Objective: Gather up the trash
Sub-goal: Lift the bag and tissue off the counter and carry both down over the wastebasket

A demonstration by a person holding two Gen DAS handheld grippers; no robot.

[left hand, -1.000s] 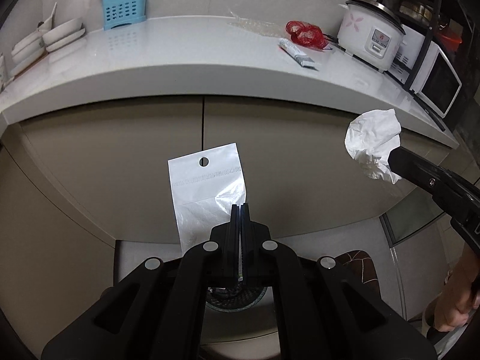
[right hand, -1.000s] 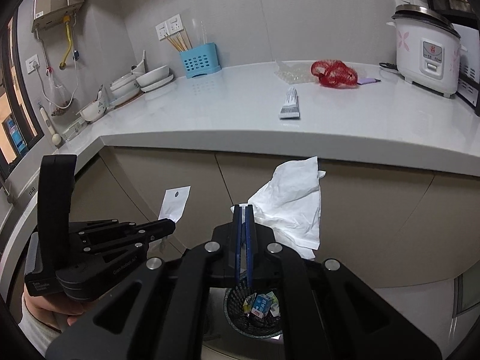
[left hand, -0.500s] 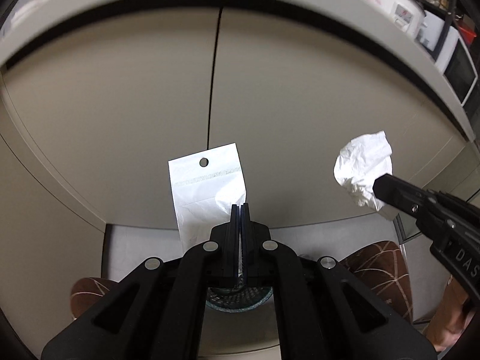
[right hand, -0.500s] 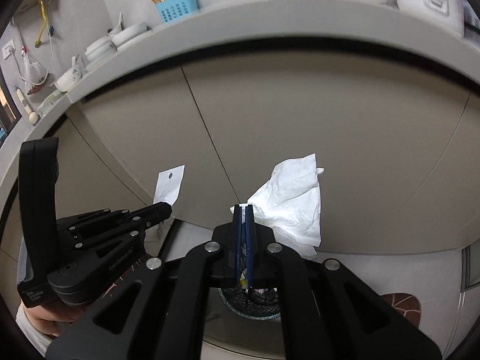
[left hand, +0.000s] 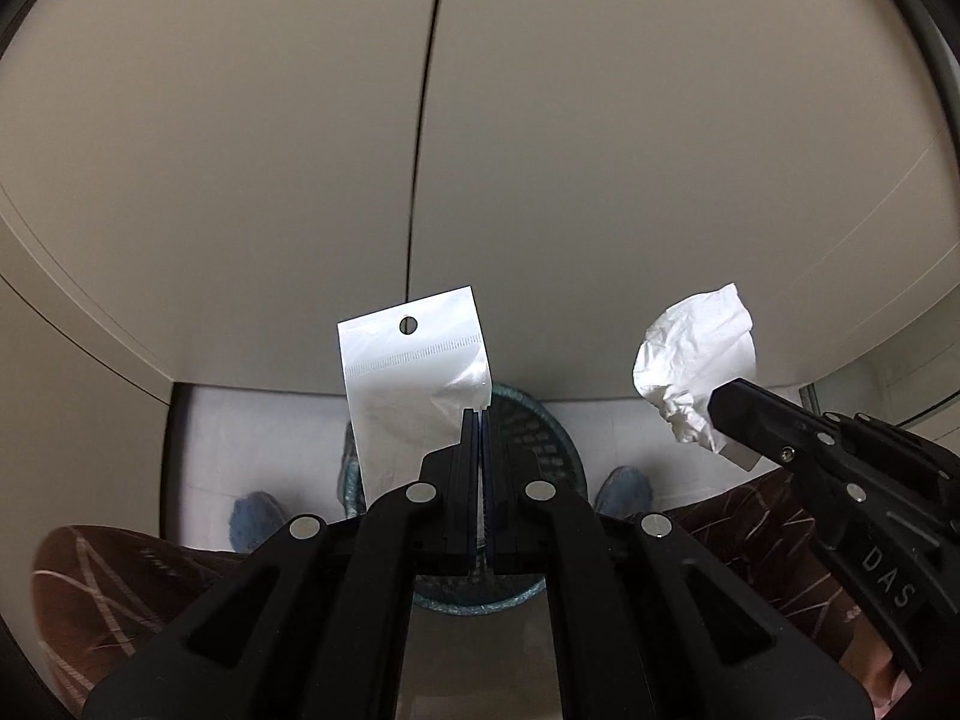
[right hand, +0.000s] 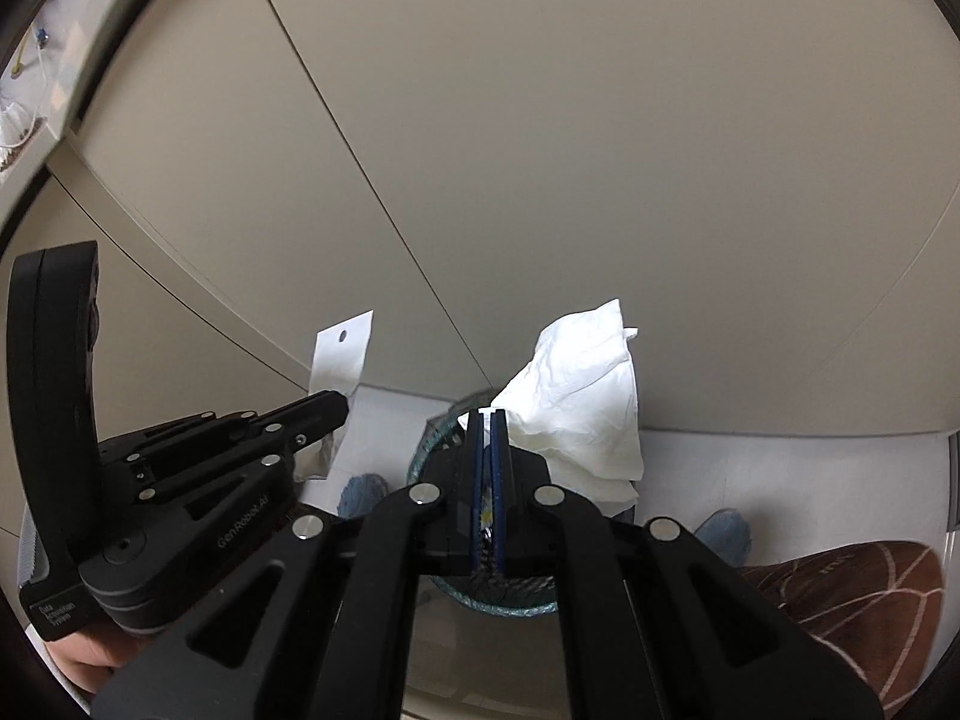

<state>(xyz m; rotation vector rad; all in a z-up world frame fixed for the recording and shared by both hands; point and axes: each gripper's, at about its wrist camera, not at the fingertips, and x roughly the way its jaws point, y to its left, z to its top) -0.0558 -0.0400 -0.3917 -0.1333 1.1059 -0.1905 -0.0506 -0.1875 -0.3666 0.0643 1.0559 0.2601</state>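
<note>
My left gripper point(left hand: 477, 414) is shut on a clear plastic bag with a white header and hang hole point(left hand: 414, 384); the bag stands up from the jaws. My right gripper point(right hand: 487, 415) is shut on a crumpled white tissue point(right hand: 576, 408). Both hang just above a round mesh trash bin point(left hand: 540, 438) on the floor; it also shows in the right wrist view point(right hand: 432, 444), with trash inside. The right gripper point(left hand: 729, 420) and tissue point(left hand: 696, 360) show at the right of the left wrist view. The left gripper point(right hand: 336, 405) and bag point(right hand: 342, 348) show at the left of the right wrist view.
Beige cabinet doors point(left hand: 540, 150) stand close behind the bin, with a vertical seam point(left hand: 423, 120). The person's brown patterned trousers point(right hand: 864, 600) and blue slippers point(left hand: 255, 516) flank the bin on the white floor. The counter edge point(right hand: 54, 90) is high at the left.
Both grippers have dropped from counter height to just above the bin, still holding the bag and the tissue. The countertop has left the left wrist view.
</note>
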